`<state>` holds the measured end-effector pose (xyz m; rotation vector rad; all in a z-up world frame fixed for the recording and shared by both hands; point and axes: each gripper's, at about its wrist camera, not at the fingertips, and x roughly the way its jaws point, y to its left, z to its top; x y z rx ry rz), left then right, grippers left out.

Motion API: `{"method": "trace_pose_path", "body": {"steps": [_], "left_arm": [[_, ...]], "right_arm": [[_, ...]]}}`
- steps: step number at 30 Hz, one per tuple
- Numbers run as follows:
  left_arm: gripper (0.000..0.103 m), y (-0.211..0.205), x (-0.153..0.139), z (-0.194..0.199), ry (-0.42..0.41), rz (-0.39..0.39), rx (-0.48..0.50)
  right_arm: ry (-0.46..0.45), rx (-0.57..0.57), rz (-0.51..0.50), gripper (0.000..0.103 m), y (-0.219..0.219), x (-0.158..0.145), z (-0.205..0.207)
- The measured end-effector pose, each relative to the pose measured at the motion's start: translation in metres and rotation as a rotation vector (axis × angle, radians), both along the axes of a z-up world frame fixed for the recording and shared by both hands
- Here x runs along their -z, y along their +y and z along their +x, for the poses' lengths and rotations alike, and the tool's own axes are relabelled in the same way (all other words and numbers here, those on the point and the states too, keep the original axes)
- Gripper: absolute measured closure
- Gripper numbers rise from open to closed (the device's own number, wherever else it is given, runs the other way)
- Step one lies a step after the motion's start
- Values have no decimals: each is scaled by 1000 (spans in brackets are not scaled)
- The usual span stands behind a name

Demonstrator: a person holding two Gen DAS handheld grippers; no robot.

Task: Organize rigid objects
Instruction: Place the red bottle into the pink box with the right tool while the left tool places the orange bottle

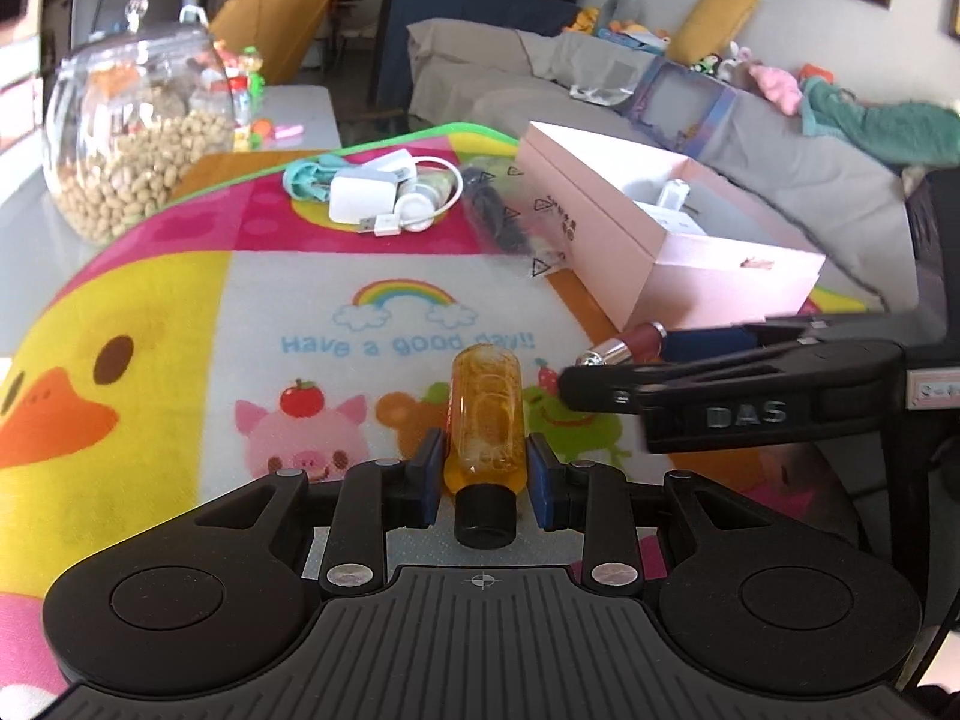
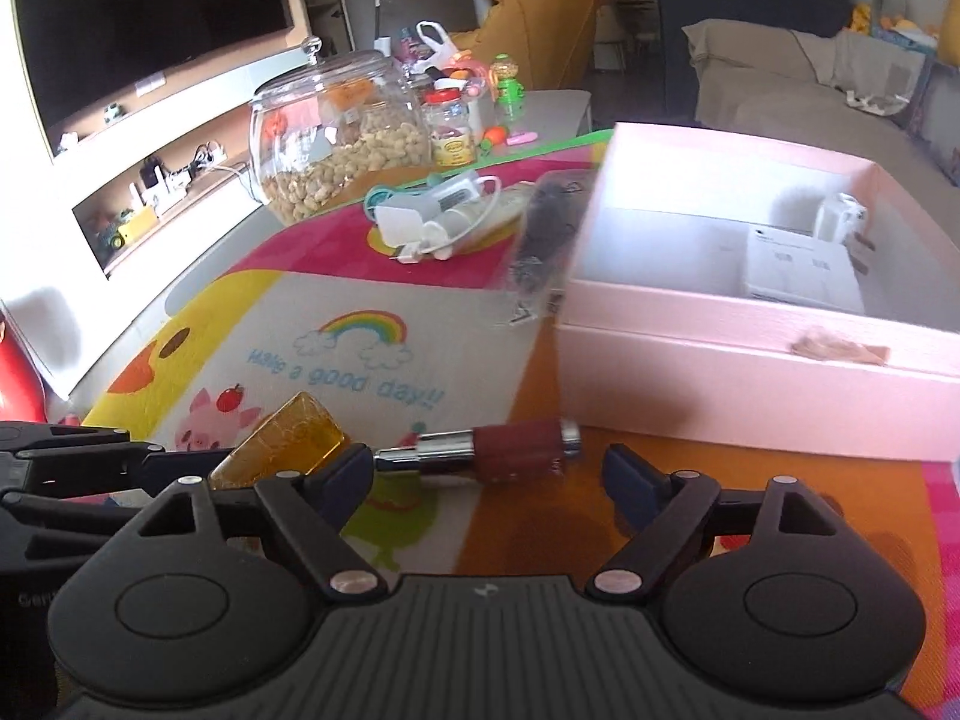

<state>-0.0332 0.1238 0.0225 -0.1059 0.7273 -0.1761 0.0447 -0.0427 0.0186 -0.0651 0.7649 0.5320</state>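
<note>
My left gripper [image 1: 485, 450] is shut on a small amber bottle [image 1: 486, 420] with a black cap, which it holds just above the colourful play mat [image 1: 180, 300]. The same bottle [image 2: 282, 444] shows at the lower left of the right wrist view. A dark red and silver lipstick [image 2: 498, 450] lies on its side on the mat, close in front of an open pink box [image 2: 750, 372]. My right gripper [image 2: 486, 465] is open, its fingers standing wide on either side of the lipstick without pressing it. In the left wrist view the right gripper [image 1: 624, 360] comes in from the right beside the lipstick [image 1: 630, 345].
The pink box [image 1: 690, 258] holds a few white items [image 2: 798, 264]. Behind it lie a clear bag of dark parts [image 1: 504, 210] and white chargers with cables [image 1: 372, 192]. A glass jar of nuts [image 1: 138, 138] stands at the back left. A sofa runs along the right.
</note>
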Motion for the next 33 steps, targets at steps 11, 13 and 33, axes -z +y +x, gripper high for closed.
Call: {"method": "trace_pose_path", "body": {"steps": [11,13,33], "left_arm": [[71,-10,3,-5,-42,53,-60],[71,-8,1,0,-28,32,-64],[71,-118,-139,40,-363,101,237]], "right_arm": [[-83,10,-43,25,-30,-16,-28],[-115,32,-52,25,-44,-21,-40],[-310,354,6,25,-182,-52,-106]]}}
